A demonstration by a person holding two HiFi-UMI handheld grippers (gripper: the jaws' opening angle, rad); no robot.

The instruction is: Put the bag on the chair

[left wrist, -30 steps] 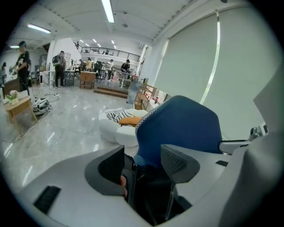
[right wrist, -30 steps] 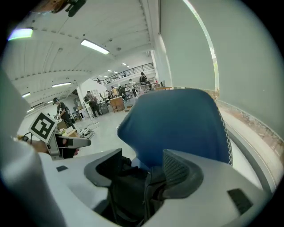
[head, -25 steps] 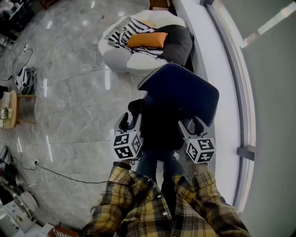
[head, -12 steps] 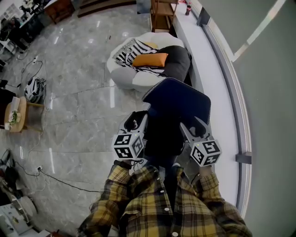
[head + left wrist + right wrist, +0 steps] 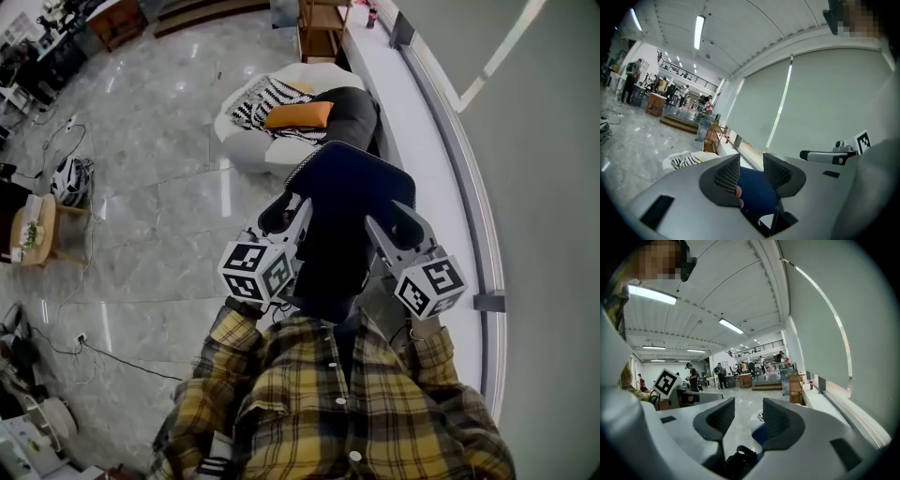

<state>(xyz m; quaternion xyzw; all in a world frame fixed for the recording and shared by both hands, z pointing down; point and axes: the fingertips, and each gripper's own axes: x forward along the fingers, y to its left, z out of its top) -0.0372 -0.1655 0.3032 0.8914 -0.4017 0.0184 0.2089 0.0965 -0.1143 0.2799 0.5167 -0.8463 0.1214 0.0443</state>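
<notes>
Lately left tongs (image 5: 286, 211) and right tongs (image 5: 394, 220) (marker-cubed) were closing round blue bag (image 5: 352, 183).

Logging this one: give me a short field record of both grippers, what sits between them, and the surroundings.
left gripper: jaws apart, just been closing; a dark blue pale-edged panel, likely the chair's back, shows through the gap, not gripped
right gripper: jaws apart, just been closing; glossy grey stone floor shows between the pads; a black strap-like lump sits at their base
between grippers: black mass below the panel, apparently the bag
behind: white beanbag seat with an orange cushion
task: bag placement cannot be confirmed
</notes>
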